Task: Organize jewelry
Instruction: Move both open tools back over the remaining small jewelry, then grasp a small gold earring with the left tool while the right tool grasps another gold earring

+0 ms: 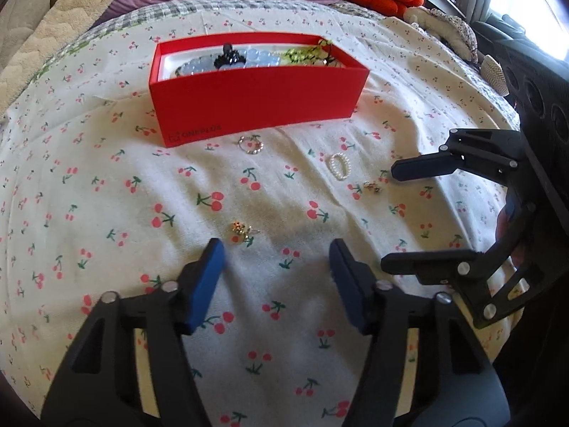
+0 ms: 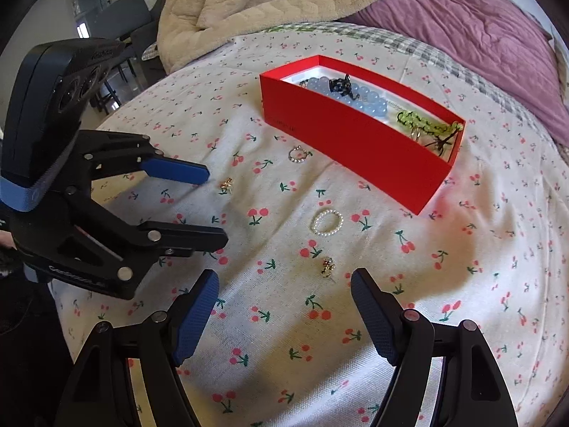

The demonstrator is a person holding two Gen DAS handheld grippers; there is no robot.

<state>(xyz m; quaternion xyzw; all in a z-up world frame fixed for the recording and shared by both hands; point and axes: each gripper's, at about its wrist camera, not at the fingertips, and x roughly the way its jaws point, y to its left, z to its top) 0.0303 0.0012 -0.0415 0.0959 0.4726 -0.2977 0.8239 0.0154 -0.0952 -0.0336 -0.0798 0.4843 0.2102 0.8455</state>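
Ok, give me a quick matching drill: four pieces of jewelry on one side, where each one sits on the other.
Things:
1. pearl ring
2. blue bead bracelet
3. green bead string
4. silver ring

Places:
A. in the red box, at the end nearer the right gripper
B. on the cherry sheet, close beside the box's long wall
C. in the box's middle, under a black piece
D. on the sheet, between two gold pieces

Pairs: 1-D, 2-C, 3-A, 4-B

Matt red cardboard box point(image 1: 256, 101), cotton sheet point(image 1: 284, 320)

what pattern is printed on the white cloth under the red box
Small red cherries with green stems on the white cotton cloth, clearest in the right wrist view.
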